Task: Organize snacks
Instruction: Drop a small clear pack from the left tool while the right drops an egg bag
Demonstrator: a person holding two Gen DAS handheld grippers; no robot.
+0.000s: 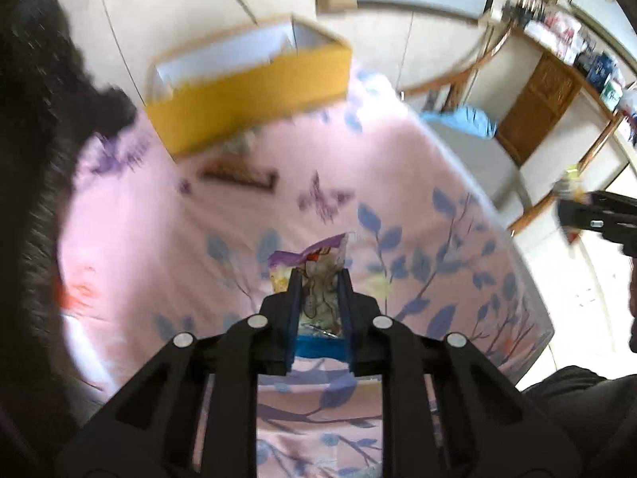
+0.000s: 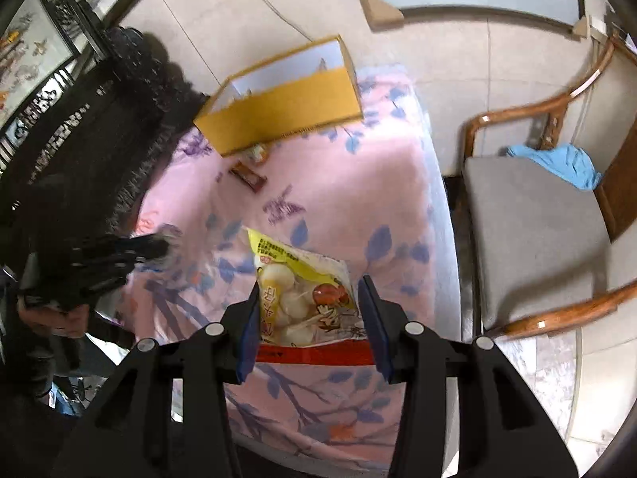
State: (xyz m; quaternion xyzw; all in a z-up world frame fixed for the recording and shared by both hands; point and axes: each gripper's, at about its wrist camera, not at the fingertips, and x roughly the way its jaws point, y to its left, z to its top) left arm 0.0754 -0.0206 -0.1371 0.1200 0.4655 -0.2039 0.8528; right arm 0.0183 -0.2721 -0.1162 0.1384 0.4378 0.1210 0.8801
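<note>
My left gripper [image 1: 320,273] is shut on a small snack packet [image 1: 314,253] with a purple top, held above the pink floral tablecloth [image 1: 159,219]. Over the same cloth, my right gripper [image 2: 309,283] is shut on a yellow and white snack bag [image 2: 278,255] with a red lower edge that spans the gap between the pads. An open yellow box [image 2: 286,107] with a white inside stands at the far end of the table. The right wrist view also catches the left gripper [image 2: 159,247], blurred, at the left.
A brown snack bar [image 2: 249,175] and a small round snack [image 2: 256,153] lie just in front of the box. A wooden chair [image 2: 533,231] with a blue cloth [image 2: 565,163] stands right of the table. Dark carved furniture [image 2: 79,119] lines the left side.
</note>
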